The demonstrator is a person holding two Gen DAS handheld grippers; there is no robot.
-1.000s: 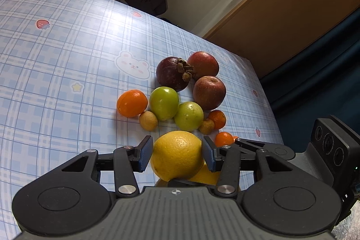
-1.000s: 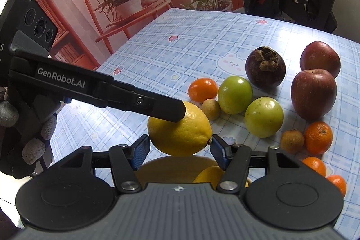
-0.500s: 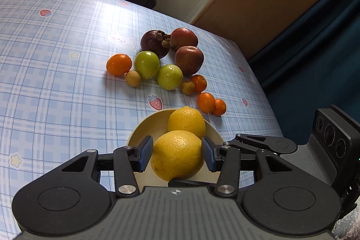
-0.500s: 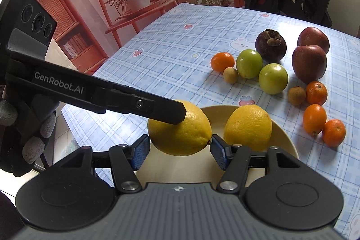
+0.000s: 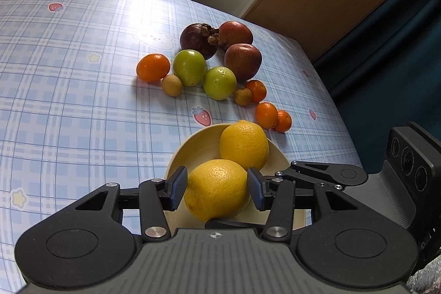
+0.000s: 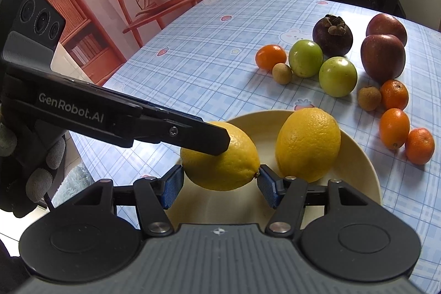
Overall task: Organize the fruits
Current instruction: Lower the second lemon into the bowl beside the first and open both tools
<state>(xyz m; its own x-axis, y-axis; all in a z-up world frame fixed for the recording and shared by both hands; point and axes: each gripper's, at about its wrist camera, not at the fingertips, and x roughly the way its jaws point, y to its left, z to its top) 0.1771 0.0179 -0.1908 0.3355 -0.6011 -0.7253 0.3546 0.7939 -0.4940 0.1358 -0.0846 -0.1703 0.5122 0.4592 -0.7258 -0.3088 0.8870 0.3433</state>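
Lemon (image 5: 216, 189) sits between the left gripper (image 5: 216, 188) jaws, which are closed on its sides, above the near part of the bowl (image 5: 198, 145). Second lemon (image 5: 244, 145) lies in the bowl behind it. Loose fruit, apples (image 5: 242, 61) included, clusters far on the tabletop (image 5: 69, 101).

Right view now: right gripper (image 6: 220, 185) jaws parted, flanking that held lemon (image 6: 220, 159) without a clear grip; bowl (image 6: 355, 156) underneath.
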